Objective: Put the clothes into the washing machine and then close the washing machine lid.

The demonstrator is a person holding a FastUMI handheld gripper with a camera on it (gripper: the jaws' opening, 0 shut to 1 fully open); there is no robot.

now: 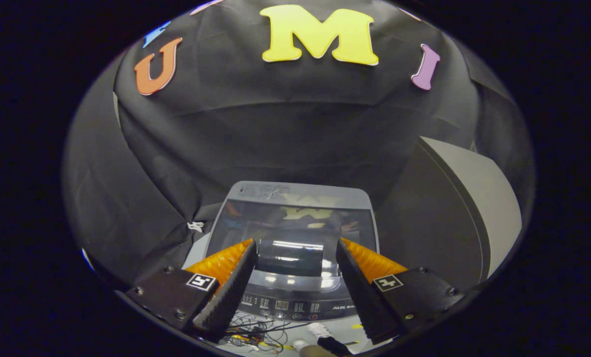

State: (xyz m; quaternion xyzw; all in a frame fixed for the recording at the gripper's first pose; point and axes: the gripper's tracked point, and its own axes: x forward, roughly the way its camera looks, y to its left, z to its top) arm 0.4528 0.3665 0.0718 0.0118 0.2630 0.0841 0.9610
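Gripper (295,248) spread above lidded washing machine (295,198)

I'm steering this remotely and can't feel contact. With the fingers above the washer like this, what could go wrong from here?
1. The washing machine lid looks shut and glossy; the open gripper holds nothing, so the lid likely needs lifting first, and the fingers might slip on it.
2. Loose cables lie below the control panel; a low approach could snag them.
3. The grey box beside the washer narrows room for swinging.

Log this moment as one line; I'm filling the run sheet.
gripper: jaws open, holding nothing | grey top-loading washing machine: ahead, below | dark glass lid: down | clothes: none seen
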